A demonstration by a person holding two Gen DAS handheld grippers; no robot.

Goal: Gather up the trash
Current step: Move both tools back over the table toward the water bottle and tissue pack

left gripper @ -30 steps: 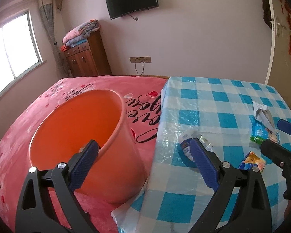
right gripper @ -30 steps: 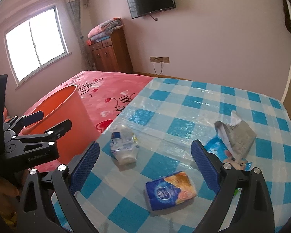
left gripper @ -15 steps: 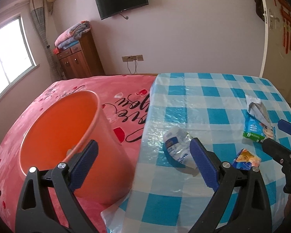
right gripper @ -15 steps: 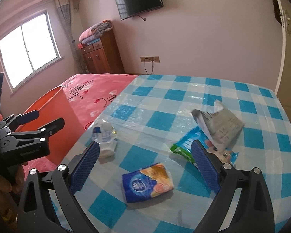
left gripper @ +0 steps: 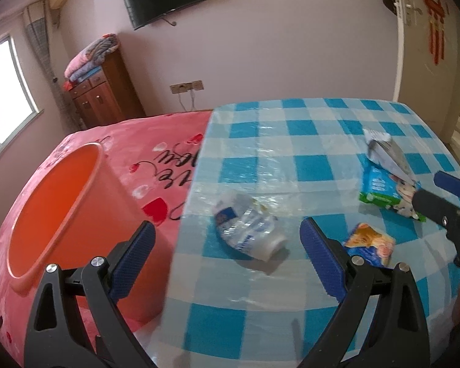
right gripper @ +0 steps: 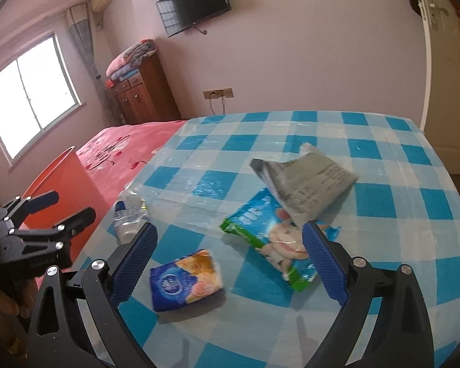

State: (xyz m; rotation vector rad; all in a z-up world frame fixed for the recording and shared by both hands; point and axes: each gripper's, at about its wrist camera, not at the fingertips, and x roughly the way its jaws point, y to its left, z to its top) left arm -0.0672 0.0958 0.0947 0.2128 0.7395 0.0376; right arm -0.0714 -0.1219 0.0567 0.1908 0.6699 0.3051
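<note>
Both claws swing right, away from the bucket and over the litter on the bench

The orange bucket point(left gripper: 64, 214) has slid toward the left edge of both views while the checked bench point(left gripper: 306, 128) fills them. The left claw point(left gripper: 227, 245) now frames the crushed bottle point(left gripper: 248, 230); the right claw point(right gripper: 230, 251), the tissue pack point(right gripper: 187, 279) and wipes packet point(right gripper: 270, 239). Both are released and empty, so nothing is collected yet; a first pickup looks close.

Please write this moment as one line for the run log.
left gripper: open, over crushed bottle | right gripper: open, above tissue pack | orange bucket: beside table | trash collected: none visible
</note>
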